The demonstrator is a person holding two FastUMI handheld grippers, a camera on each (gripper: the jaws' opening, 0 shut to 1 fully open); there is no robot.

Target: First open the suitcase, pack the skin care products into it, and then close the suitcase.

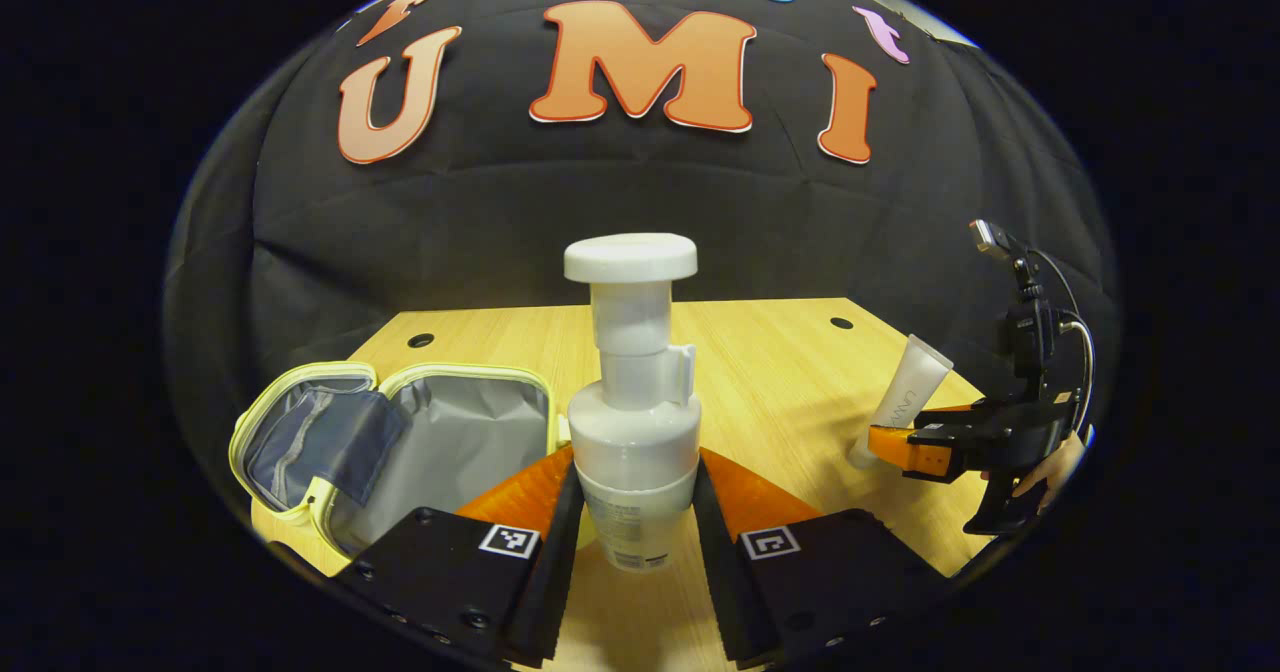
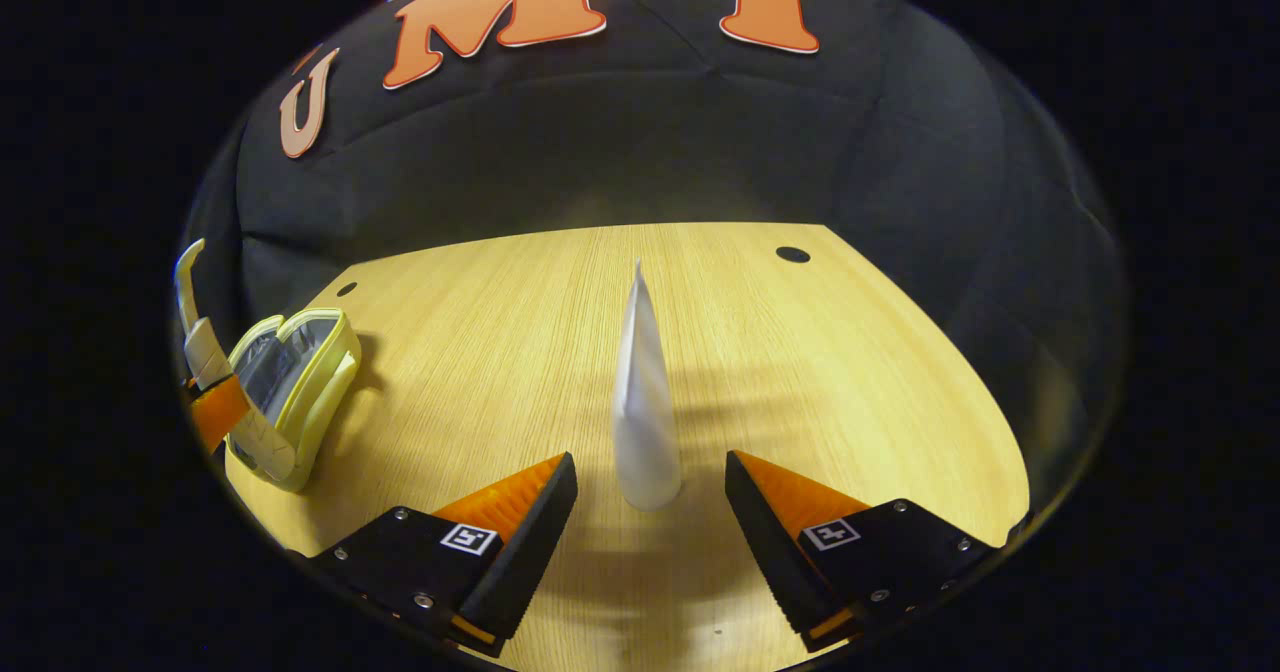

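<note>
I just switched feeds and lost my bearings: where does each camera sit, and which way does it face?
Left gripper view: rides the left gripper, facing the black booth wall; its fingers flank a white pump bottle, with the open yellow-trimmed grey pouch left.
Right gripper view: rides the right gripper, open around a standing white tube on the wooden table.
Shared: table, pouch, tube; the right gripper and holding hand appear in the left gripper view.

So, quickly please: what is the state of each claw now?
Left claw: closed on the white pump bottle.
Right claw: open, around the standing white tube, not touching.
</note>
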